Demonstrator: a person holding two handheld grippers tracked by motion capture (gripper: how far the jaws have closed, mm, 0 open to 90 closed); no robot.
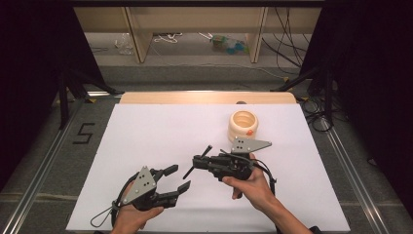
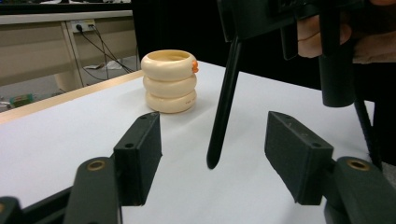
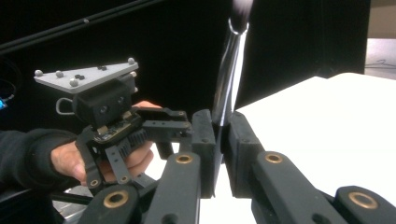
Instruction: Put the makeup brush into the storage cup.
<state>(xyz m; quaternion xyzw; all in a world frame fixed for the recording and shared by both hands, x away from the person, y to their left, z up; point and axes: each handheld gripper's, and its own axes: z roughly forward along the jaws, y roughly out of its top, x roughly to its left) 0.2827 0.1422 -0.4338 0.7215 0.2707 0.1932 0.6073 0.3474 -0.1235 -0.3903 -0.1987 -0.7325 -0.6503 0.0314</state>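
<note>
A thin black brush (image 3: 227,79) is clamped between the closed jaws of the right gripper (image 1: 197,163), held above the table (image 1: 146,136). The left gripper (image 1: 176,181) is spread wide, empty. Likely next: brush carried to the cream ring holder (image 1: 242,125), well apart, tip aligned over its opening.

White table (image 1: 160,131) with a cream ringed holder (image 1: 242,125)
</note>
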